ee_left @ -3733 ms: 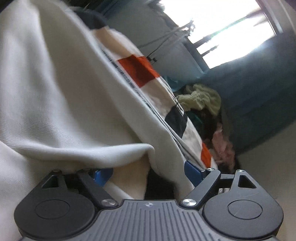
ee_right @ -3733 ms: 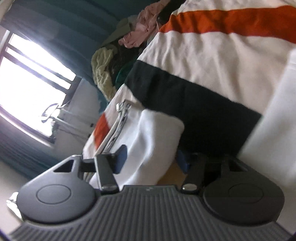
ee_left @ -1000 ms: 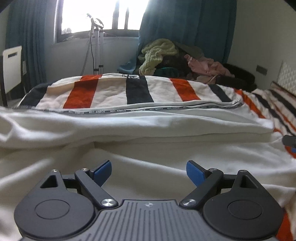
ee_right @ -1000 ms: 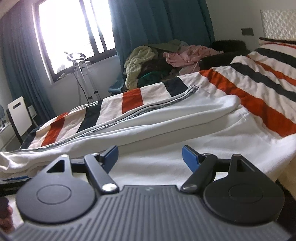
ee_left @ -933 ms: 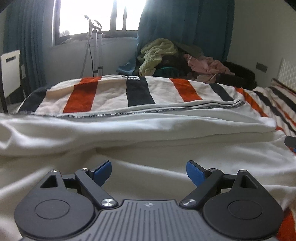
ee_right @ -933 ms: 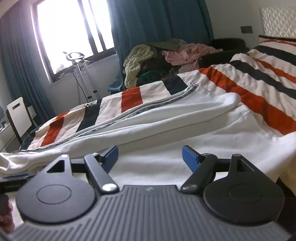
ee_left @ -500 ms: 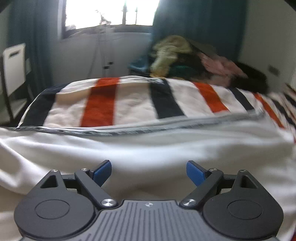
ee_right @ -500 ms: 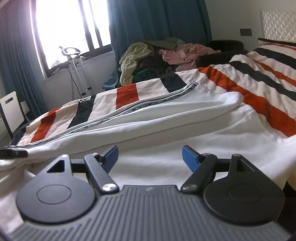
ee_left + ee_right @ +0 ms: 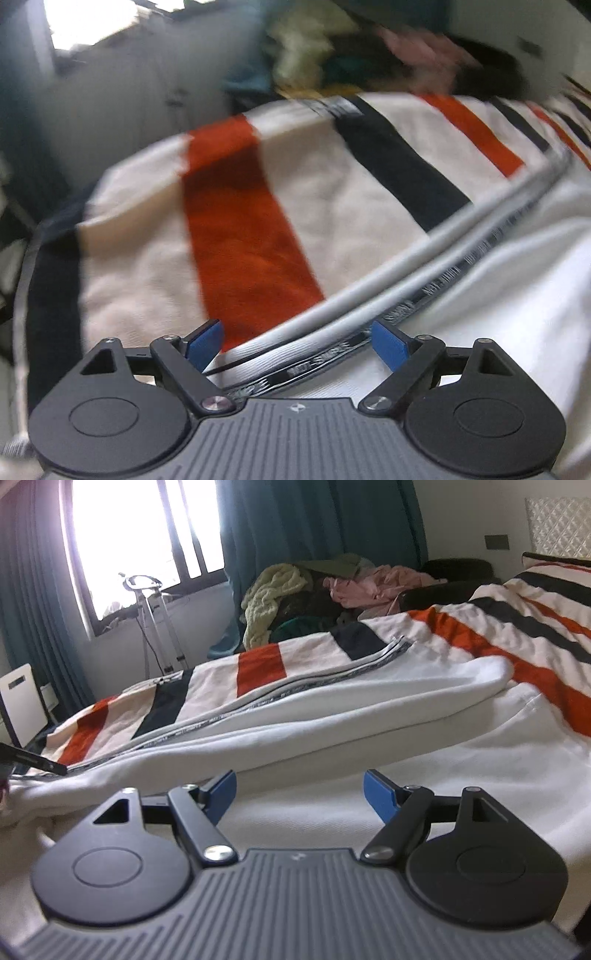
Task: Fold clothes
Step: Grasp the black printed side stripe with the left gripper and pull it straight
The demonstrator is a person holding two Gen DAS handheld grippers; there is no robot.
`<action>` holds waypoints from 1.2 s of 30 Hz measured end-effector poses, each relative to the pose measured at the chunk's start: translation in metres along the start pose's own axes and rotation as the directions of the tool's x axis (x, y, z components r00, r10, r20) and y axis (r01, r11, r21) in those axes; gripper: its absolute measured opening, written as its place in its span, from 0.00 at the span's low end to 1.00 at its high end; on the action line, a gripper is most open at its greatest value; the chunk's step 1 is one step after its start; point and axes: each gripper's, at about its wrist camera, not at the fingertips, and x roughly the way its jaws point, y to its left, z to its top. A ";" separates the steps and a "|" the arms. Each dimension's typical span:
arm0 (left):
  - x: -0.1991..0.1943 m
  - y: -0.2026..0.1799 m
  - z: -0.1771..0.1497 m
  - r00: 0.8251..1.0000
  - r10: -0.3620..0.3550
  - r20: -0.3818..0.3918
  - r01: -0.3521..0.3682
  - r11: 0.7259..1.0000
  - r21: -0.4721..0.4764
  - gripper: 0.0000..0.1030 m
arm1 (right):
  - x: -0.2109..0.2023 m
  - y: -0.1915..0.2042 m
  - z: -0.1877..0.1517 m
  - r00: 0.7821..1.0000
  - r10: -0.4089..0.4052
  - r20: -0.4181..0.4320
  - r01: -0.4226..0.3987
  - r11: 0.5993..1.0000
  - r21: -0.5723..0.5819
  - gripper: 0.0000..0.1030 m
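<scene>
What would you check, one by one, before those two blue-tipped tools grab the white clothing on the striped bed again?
1. Left hand-held gripper open and empty: ok, nothing pinched.
2. Right hand-held gripper open and empty: ok.
3. Left one lined up over the lettered trim of the white garment: ok, the trim runs between its fingers.
4. Left view sharp enough to aim: not ok, blurred.
5. Garment lying flat on the striped bedspread: not ok, a long rolled fold crosses it.
6. Nearest garment edge in sight: cannot tell, it is hidden under the tools.
</scene>
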 end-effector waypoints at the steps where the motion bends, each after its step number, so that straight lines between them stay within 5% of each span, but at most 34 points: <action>1: 0.006 0.000 0.003 0.999 -0.031 -0.022 0.032 0.999 0.042 0.86 | 0.003 0.001 -0.001 1.000 0.000 -0.005 0.000 1.000 -0.002 0.76; 5: 0.020 -0.006 0.012 0.997 -0.057 -0.057 0.065 0.986 0.152 0.78 | 0.017 0.005 -0.003 1.000 -0.010 -0.028 0.010 1.000 0.000 0.76; 9: 0.020 -0.012 0.011 0.991 -0.111 -0.075 0.123 0.976 0.178 0.45 | 0.026 0.006 -0.005 0.998 -0.021 -0.051 0.022 1.000 0.006 0.76; 14: 0.004 -0.027 0.011 0.998 -0.064 0.014 0.060 0.975 0.213 0.15 | 0.026 0.008 -0.006 0.998 -0.028 -0.052 0.028 1.000 0.004 0.76; 20: -0.013 -0.043 0.027 0.980 0.102 0.170 -0.134 0.972 0.193 0.09 | 0.015 0.005 -0.003 0.999 -0.027 -0.025 0.027 0.999 0.017 0.76; 26: 0.022 -0.064 0.060 0.898 0.405 0.174 -0.423 0.902 0.083 0.10 | 0.012 0.001 0.000 1.000 -0.022 -0.016 0.023 0.999 0.033 0.76; 30: 0.058 -0.062 0.062 0.884 0.457 0.099 -0.461 0.887 0.022 0.13 | 0.013 0.000 0.001 1.000 -0.016 -0.015 0.017 0.999 0.045 0.76; 35: 0.061 -0.068 0.059 0.864 0.492 0.106 -0.489 0.870 -0.057 0.16 | 0.017 -0.005 0.001 1.000 -0.012 -0.028 0.014 0.998 0.059 0.76; 36: 0.058 -0.071 0.059 0.862 0.496 0.109 -0.492 0.869 -0.060 0.23 | 0.018 -0.006 0.001 0.999 -0.009 -0.032 0.011 0.998 0.068 0.76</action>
